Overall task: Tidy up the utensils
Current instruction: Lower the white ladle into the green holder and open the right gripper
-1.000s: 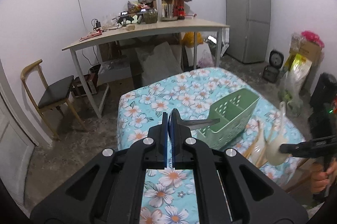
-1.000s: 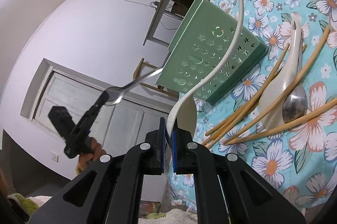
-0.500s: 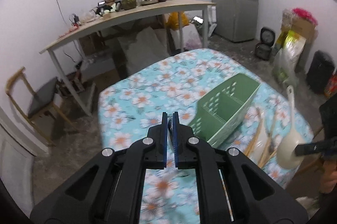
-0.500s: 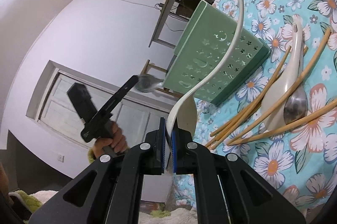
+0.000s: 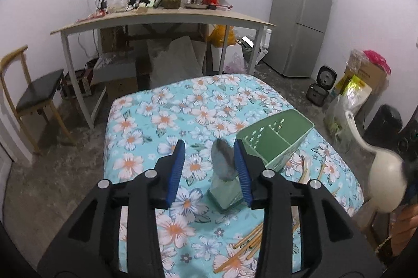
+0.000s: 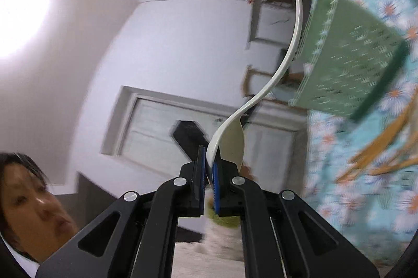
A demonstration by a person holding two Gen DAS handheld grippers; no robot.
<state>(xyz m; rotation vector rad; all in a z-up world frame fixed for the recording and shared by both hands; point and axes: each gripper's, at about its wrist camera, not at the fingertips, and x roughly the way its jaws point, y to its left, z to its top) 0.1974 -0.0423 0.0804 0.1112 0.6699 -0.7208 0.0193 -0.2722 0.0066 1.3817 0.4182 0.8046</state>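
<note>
Covering table: floral cloth (image 5: 162, 118); fridge (image 5: 300, 17) apparently behind.

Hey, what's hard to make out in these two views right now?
Metal spoon, left wrist view: motion-blurred, handle untraceable.
Chopsticks, right wrist view: smeared by motion, uncountable.
Green organizer, right wrist view: blurred, compartments face away.
White ladle, left wrist view: bowl blurred, grip cut by edge.

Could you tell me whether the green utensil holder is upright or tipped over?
Tipped over: the green perforated plastic utensil holder lies on its side on the floral tablecloth.
</note>
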